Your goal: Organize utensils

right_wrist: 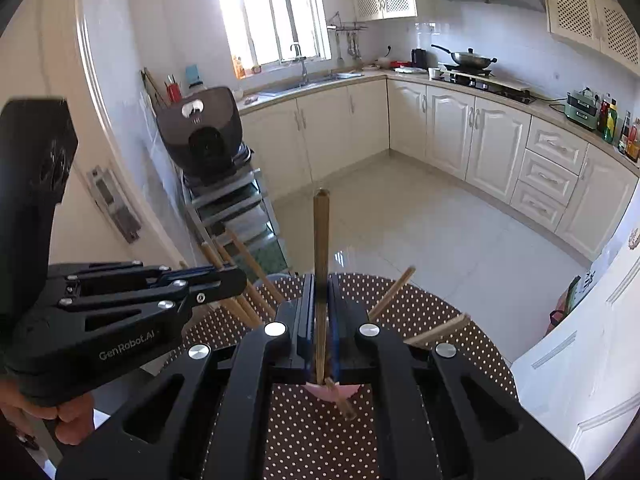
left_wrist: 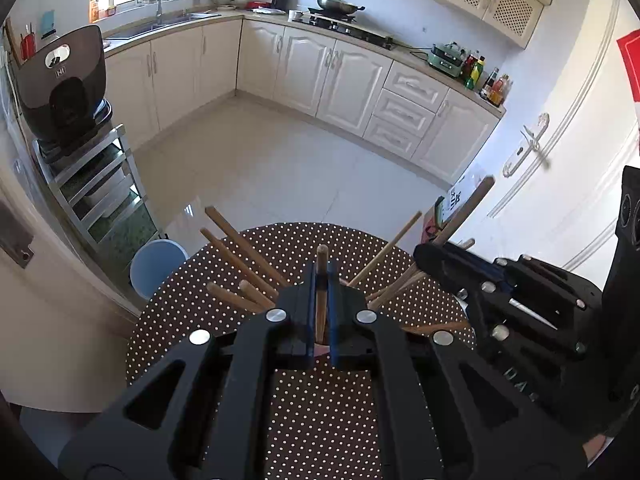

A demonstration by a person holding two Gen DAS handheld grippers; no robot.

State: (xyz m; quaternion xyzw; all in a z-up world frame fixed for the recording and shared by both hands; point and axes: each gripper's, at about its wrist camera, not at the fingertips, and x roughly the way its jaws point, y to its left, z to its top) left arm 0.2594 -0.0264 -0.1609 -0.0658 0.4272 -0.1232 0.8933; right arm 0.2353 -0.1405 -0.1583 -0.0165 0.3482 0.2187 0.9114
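Observation:
My left gripper [left_wrist: 321, 276] is shut on a wooden chopstick [left_wrist: 321, 296] that stands upright between its jaws. My right gripper [right_wrist: 320, 292] is shut on another wooden chopstick [right_wrist: 321, 248], also upright. Several more chopsticks [left_wrist: 244, 256] fan out from a holder hidden under the grippers; only a pink rim [right_wrist: 332, 391] of it shows. All this is over a round table with a brown polka-dot cloth [left_wrist: 320, 412]. The right gripper shows in the left wrist view [left_wrist: 448, 258], and the left gripper shows in the right wrist view [right_wrist: 224, 280].
A blue stool [left_wrist: 154, 266] stands left of the table. A metal rack [left_wrist: 100, 184] with a dark appliance [left_wrist: 62, 84] on top is against the left wall. Kitchen cabinets [left_wrist: 320, 76] line the far side, and a white door [left_wrist: 560, 168] is on the right.

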